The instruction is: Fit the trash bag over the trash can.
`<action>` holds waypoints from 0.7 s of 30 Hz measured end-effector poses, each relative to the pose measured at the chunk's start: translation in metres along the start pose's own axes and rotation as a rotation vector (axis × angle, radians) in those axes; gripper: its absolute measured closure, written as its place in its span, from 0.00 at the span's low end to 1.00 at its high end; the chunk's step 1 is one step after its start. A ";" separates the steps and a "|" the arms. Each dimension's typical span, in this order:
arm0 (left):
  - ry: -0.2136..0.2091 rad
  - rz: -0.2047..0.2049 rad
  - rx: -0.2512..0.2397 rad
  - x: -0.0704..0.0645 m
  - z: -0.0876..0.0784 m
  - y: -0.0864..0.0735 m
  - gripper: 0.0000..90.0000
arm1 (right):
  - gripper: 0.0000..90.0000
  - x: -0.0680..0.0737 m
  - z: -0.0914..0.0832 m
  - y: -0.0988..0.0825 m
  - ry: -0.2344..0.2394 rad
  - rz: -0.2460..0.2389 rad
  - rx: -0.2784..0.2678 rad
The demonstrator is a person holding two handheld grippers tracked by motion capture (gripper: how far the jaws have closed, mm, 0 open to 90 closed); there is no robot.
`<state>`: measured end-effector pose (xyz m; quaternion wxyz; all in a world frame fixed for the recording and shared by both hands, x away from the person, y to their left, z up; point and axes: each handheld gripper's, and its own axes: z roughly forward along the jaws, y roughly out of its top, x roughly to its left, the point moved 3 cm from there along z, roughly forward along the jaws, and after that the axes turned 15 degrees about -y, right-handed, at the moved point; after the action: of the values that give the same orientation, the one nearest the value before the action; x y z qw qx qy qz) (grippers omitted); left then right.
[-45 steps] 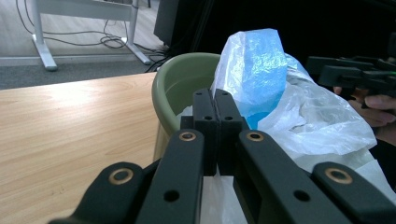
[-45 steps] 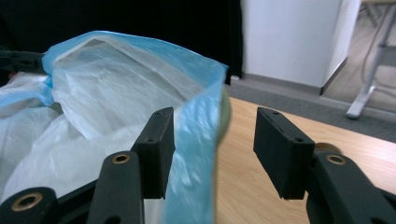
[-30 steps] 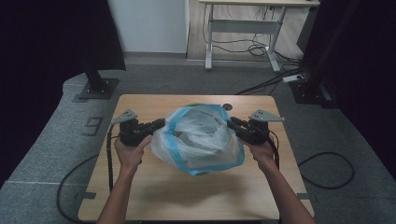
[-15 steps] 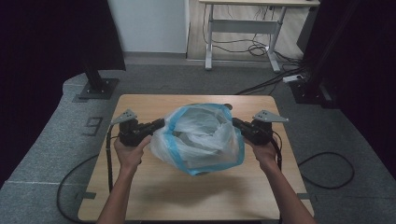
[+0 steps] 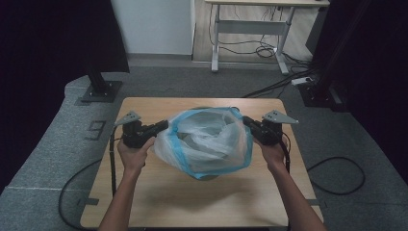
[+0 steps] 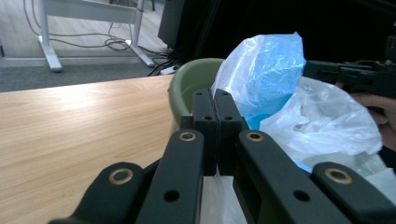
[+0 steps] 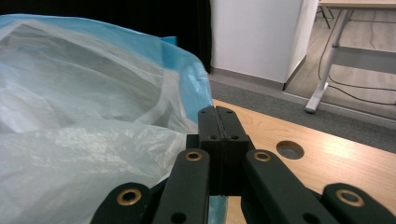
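Around me the wooden table [image 5: 144,192] has bare room on its near half and at both side edges, while the green bin [image 6: 187,88] with its blue-rimmed plastic bag [image 5: 209,139] sits mid-table, toward the far edge. My left gripper [image 5: 161,127] is pressed together on the bag's left rim. My right gripper [image 5: 248,121], whose jaws have just been closing, pinches the bag's right rim, so the bag stretches between them.

A light wooden counter [image 5: 159,192] is seen on grey carpet [image 5: 43,159]; a white-legged desk [image 5: 250,29] and black cables [image 5: 337,178] are seen beyond.
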<state>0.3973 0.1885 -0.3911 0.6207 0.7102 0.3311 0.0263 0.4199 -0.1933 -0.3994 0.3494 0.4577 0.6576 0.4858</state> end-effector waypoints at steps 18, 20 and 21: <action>0.036 -0.061 0.023 0.033 0.020 -0.006 1.00 | 0.98 0.000 0.040 -0.020 -0.052 0.101 0.011; 0.036 -0.070 0.026 0.036 0.022 -0.009 1.00 | 0.98 0.002 0.045 -0.025 -0.052 0.108 0.021; 0.033 -0.076 0.029 0.037 0.023 -0.010 1.00 | 0.98 0.002 0.049 -0.030 -0.050 0.112 0.030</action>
<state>0.4322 0.1870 -0.4191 0.6054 0.7055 0.3683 0.0097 0.4559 -0.1785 -0.4423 0.3311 0.5111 0.6292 0.4831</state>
